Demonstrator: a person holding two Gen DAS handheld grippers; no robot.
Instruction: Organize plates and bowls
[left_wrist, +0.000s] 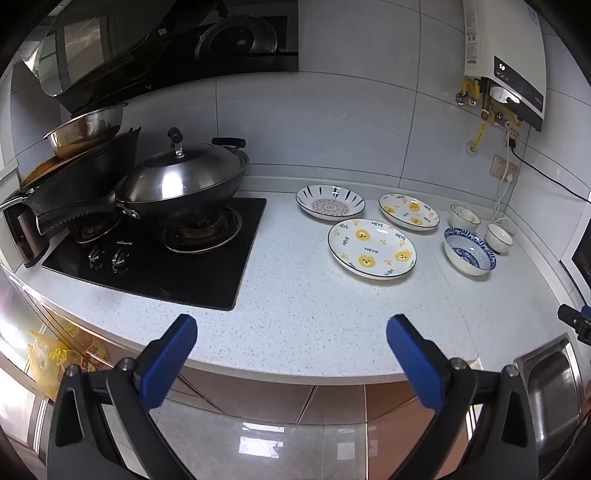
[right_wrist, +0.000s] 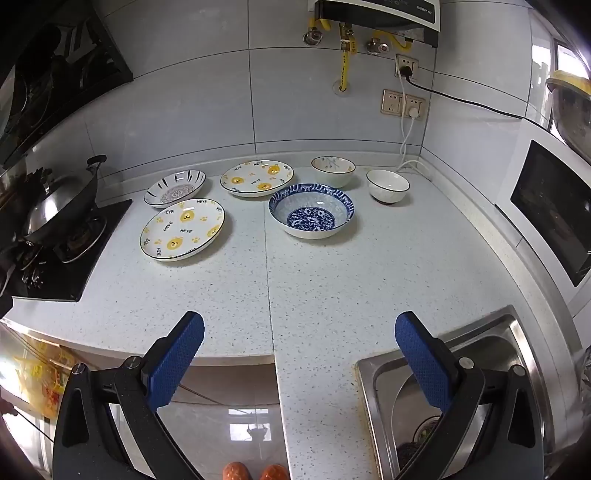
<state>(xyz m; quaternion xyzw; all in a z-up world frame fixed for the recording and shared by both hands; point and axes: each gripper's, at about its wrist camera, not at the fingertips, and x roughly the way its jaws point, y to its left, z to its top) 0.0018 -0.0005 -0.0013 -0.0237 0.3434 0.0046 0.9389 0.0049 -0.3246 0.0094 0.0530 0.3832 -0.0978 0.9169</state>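
Three plates sit ahead of the grippers on the countertop (right_wrist: 332, 280): two bear-print plates, one nearer (right_wrist: 182, 229) and one farther back (right_wrist: 257, 178), plus one striped plate (right_wrist: 174, 192) off to the far left. There are three bowls as well: one wide blue-patterned bowl (right_wrist: 311, 210) straight ahead, and two small white bowls behind it, one (right_wrist: 332, 171) by the wall and one (right_wrist: 388, 185) to the right. One lidded wok (left_wrist: 184, 181) stands on the stove (left_wrist: 159, 258) at left. One sink (right_wrist: 454, 384) lies at near right.
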